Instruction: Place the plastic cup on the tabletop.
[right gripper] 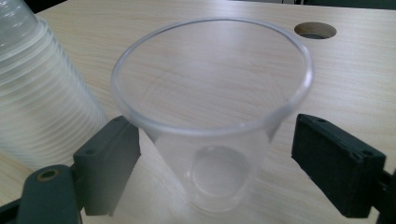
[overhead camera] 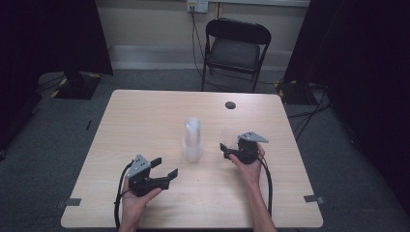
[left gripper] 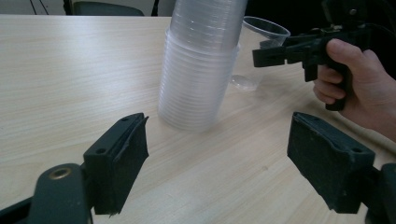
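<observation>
A tall stack of clear plastic cups [overhead camera: 193, 140] [left gripper: 201, 70] [right gripper: 37, 107] stands upright at the middle of the wooden table [overhead camera: 145, 116]. Just right of it a single clear cup [overhead camera: 228, 135] [left gripper: 261, 46] [right gripper: 210, 140] stands upright on the table. My right gripper [overhead camera: 228, 145] [right gripper: 215, 168] is open, one jaw on each side of this cup; the right pad is clearly apart from its wall. My left gripper [overhead camera: 166, 166] [left gripper: 217, 163] is open near the front left, pointing at the stack with nothing between its jaws.
A round cable hole [overhead camera: 230, 105] [right gripper: 315, 30] sits in the table's far right part. A black folding chair [overhead camera: 236, 48] stands beyond the far edge. Dark curtains hang at both sides. The person's right hand [left gripper: 355, 84] grips the right gripper's handle.
</observation>
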A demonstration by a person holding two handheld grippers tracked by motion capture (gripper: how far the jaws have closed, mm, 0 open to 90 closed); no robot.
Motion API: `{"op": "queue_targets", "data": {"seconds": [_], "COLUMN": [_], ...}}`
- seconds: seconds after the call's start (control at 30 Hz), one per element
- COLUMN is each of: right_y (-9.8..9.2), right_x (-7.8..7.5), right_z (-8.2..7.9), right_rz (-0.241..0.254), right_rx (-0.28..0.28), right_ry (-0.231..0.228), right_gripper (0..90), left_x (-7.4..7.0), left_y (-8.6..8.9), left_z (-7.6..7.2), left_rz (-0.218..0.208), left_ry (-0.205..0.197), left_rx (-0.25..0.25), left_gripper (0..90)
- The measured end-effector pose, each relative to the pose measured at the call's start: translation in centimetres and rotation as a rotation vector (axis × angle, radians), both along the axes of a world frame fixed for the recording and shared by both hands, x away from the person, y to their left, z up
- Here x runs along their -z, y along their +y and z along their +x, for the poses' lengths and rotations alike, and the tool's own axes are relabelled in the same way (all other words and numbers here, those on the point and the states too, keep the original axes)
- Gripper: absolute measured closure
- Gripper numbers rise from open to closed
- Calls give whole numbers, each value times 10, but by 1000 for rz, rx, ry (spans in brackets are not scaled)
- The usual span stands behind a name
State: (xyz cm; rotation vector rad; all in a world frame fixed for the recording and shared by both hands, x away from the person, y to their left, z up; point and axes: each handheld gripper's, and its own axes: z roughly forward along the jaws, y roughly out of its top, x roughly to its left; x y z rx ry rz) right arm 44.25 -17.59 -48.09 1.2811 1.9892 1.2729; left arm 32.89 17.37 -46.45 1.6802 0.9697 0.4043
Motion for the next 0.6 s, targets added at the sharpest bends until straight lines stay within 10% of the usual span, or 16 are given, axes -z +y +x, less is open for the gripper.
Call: {"op": "queue_targets", "data": {"seconds": [0.6], "right_y": [-8], "right_x": [-6], "right_z": [-29], "right_rz": [26], "right_rx": [21], "right_ry": [-4], "right_gripper": [152], "left_x": [0], "left_y": [6], "left_z": [2], "left_rz": [4], "left_ry": [9], "left_rx": [-26], "left_gripper": [191]}}
